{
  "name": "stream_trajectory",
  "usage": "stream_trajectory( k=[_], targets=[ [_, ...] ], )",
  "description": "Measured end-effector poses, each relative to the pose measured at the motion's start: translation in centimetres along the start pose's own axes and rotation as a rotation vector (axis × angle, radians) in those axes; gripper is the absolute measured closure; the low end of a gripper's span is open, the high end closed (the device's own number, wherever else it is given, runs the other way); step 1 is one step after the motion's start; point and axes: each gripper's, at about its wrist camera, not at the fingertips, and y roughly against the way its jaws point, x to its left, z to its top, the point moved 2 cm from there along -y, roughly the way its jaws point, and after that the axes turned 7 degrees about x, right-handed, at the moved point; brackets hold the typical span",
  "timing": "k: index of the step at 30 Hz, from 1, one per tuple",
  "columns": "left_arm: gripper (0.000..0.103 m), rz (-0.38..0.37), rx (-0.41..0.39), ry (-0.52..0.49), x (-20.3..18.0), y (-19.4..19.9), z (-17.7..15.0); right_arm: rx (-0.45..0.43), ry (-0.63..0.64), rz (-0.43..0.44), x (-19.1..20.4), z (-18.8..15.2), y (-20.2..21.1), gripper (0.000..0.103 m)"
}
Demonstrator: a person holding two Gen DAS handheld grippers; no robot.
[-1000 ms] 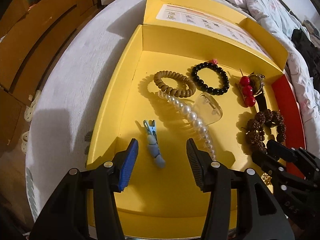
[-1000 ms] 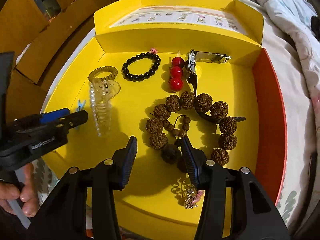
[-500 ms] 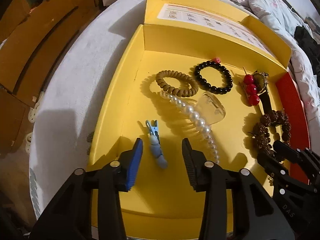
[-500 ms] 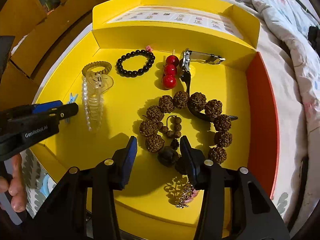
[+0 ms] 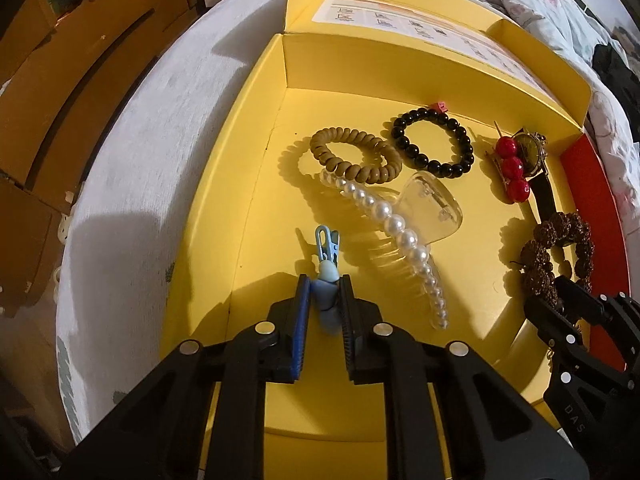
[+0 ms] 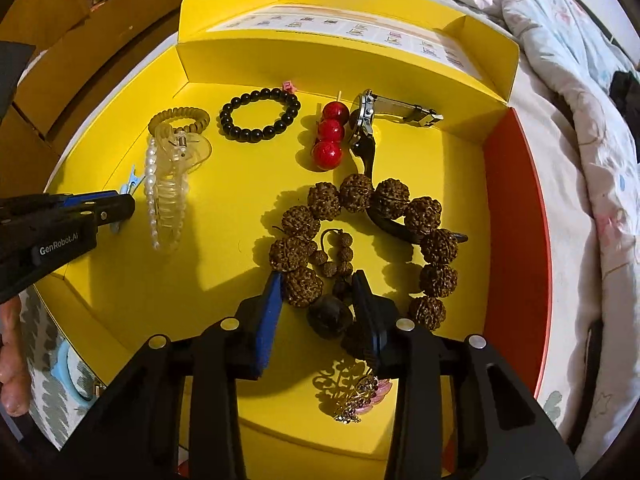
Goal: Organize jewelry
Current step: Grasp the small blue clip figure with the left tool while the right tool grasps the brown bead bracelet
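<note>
Open yellow floor along the tray's left wall and near its front edge; I can pass there. My left tongs sit closed on the blue clip, with the pearl claw clip just right of them blocking that side. My right tongs straddle the rough bead string, crowded all round. Gold brooch lies beneath them. Tall back wall bars the far side.

Tray: coil tie far left, bead bracelet right of it, watch beyond, seed mala in front
</note>
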Motion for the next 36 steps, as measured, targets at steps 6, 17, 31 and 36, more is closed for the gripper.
stream_trajectory(
  k=[6,17,31,36],
  targets=[
    [0.088,-0.023,-0.005,0.016,0.4,0.5,-0.3,0.017,-0.053,0.070,-1.2,-0.1,0.3,0.072],
    [0.088,-0.070,-0.052,0.022,-0.1,3.5,-1.3,-0.049,-0.154,0.247,-4.5,0.0,4.9,0.092],
    [0.088,-0.068,-0.041,0.015,-0.4,3.1,-1.4,-0.021,0.000,0.141,-0.9,0.4,2.9,0.084],
    [0.088,-0.073,-0.038,0.019,-0.3,3.0,-1.3,-0.011,0.036,0.086,0.3,0.8,1.7,0.083]
  ],
)
